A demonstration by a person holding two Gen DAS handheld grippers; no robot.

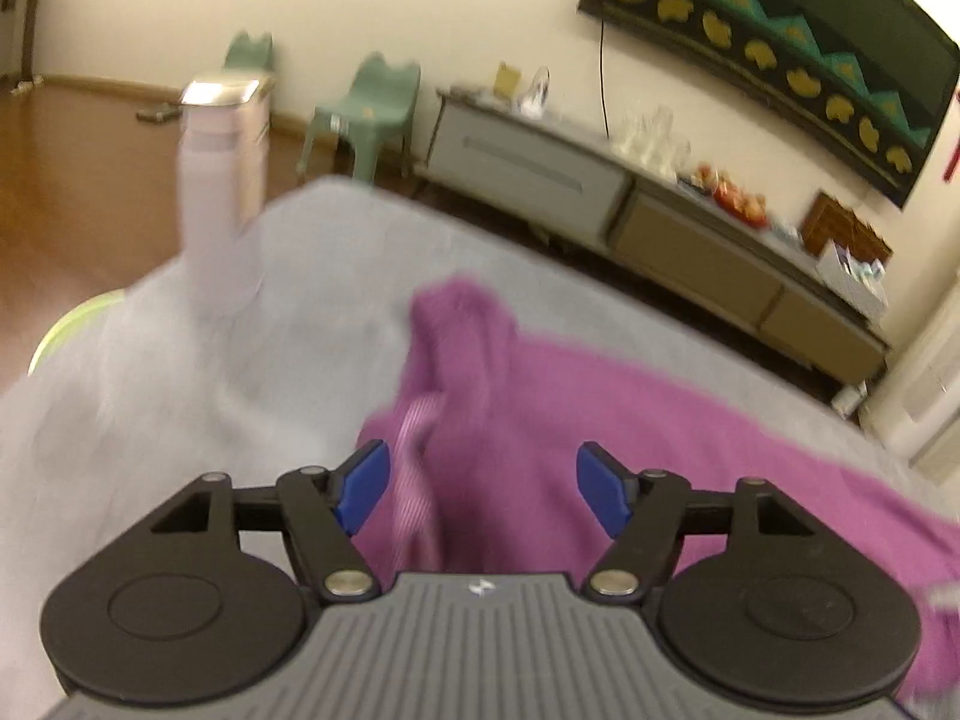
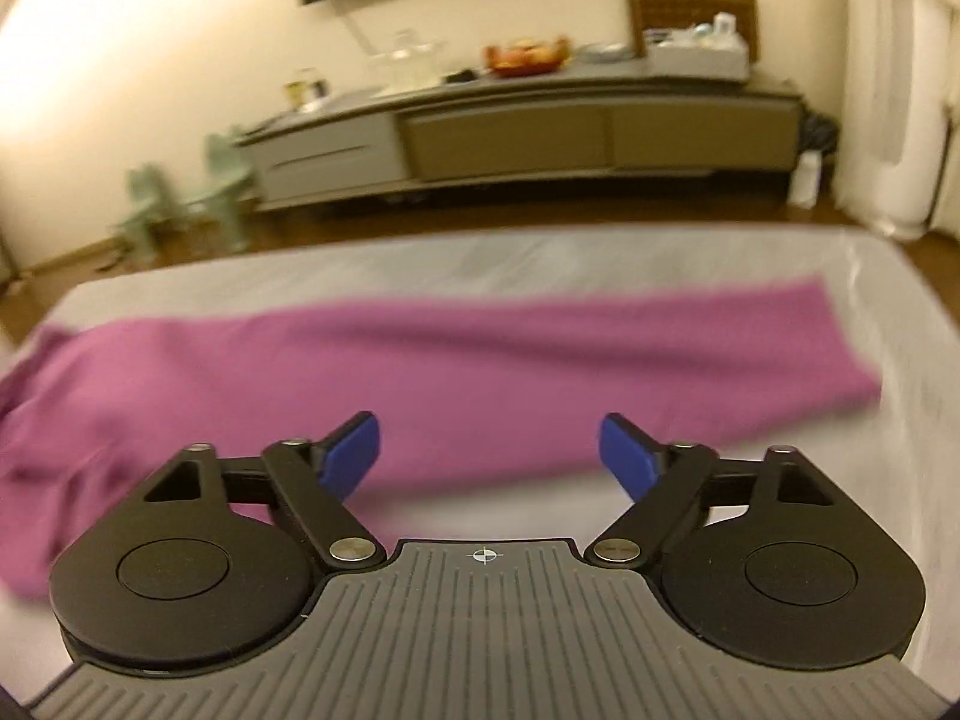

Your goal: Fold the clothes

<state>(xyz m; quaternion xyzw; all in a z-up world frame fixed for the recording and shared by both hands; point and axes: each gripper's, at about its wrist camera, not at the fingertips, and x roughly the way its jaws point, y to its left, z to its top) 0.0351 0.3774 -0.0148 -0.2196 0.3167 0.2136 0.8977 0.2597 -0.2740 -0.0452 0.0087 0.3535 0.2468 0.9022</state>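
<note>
A purple garment [image 2: 450,372] lies stretched across a grey-covered table [image 2: 540,264], folded into a long band. In the left wrist view the garment [image 1: 660,420] is bunched up at one end, with a striped inner part showing. My left gripper [image 1: 483,489] is open just above that bunched end, holding nothing. My right gripper [image 2: 489,456] is open over the garment's near edge, holding nothing.
A long low sideboard [image 2: 540,132] with bowls and boxes stands against the far wall. Two green chairs [image 1: 366,114] and a pale bin [image 1: 222,138] stand on the wooden floor beyond the table. A white column [image 2: 900,120] is at the right.
</note>
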